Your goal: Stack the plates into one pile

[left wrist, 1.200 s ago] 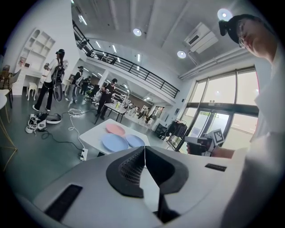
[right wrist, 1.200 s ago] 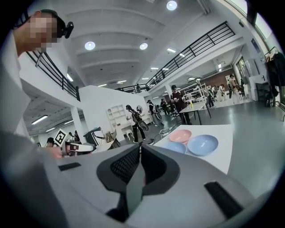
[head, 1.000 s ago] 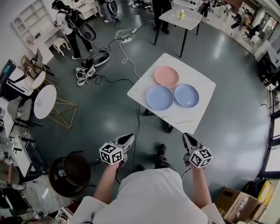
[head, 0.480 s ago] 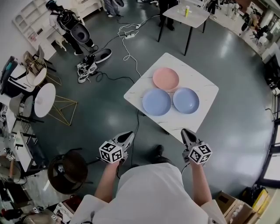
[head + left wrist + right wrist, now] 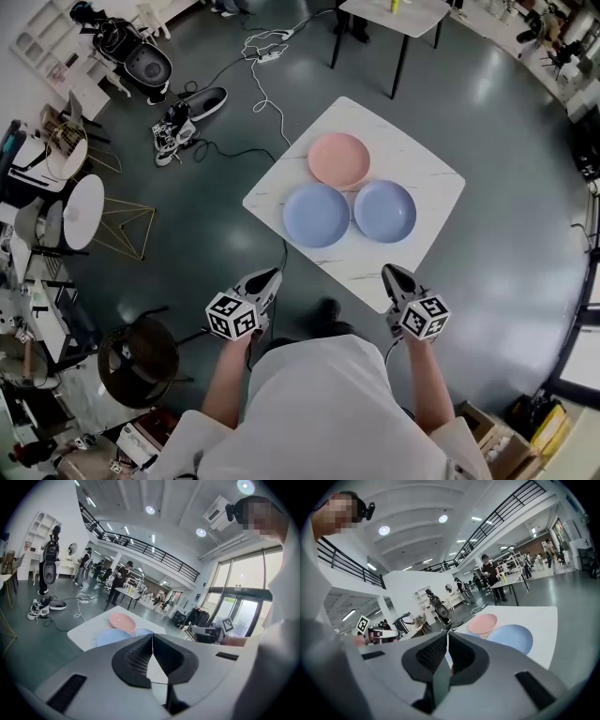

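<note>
From the head view, the three plates lie apart on the white table: the pink plate at the far side, the left blue plate and the right blue plate nearer me, rims close together. My left gripper and right gripper hang short of the table's near edge, so I judge this is the approach, with nothing stacked yet. In the left gripper view my fingers are pressed together on nothing, with the pink and left blue plates ahead beyond them. The right gripper view shows the same: fingers together and empty, the right blue plate nearest. Next I must part the fingers, reach in low and catch one plate's rim to lift it onto another.
</note>
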Available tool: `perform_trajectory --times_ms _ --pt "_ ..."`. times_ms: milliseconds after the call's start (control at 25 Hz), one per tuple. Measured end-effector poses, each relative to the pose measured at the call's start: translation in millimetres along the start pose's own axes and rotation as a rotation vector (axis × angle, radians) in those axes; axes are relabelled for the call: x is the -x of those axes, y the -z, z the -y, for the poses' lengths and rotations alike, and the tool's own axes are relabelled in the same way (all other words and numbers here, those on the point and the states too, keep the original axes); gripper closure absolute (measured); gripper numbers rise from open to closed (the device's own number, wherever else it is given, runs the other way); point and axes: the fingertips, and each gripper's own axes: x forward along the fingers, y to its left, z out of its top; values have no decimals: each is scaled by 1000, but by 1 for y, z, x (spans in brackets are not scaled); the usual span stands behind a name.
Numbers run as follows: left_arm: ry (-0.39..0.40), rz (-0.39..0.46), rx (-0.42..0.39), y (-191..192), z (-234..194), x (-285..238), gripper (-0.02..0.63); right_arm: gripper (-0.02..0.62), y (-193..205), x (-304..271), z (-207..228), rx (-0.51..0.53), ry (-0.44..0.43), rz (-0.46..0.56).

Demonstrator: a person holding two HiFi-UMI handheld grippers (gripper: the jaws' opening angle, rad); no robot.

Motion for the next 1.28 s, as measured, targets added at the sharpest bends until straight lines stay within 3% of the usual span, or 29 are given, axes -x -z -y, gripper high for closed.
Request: perform_trajectory --times_ms 600,1080,1280 --pt "-4 -56 13 -4 -2 -92 592 568 18 -20 97 -76 25 -98" --pt "16 -128 9 1 -20 -130 592 568 28 -34 134 -130 80 -156" --pt "29 -172 20 5 -36 -146 592 568 37 -47 150 -210 107 -174"
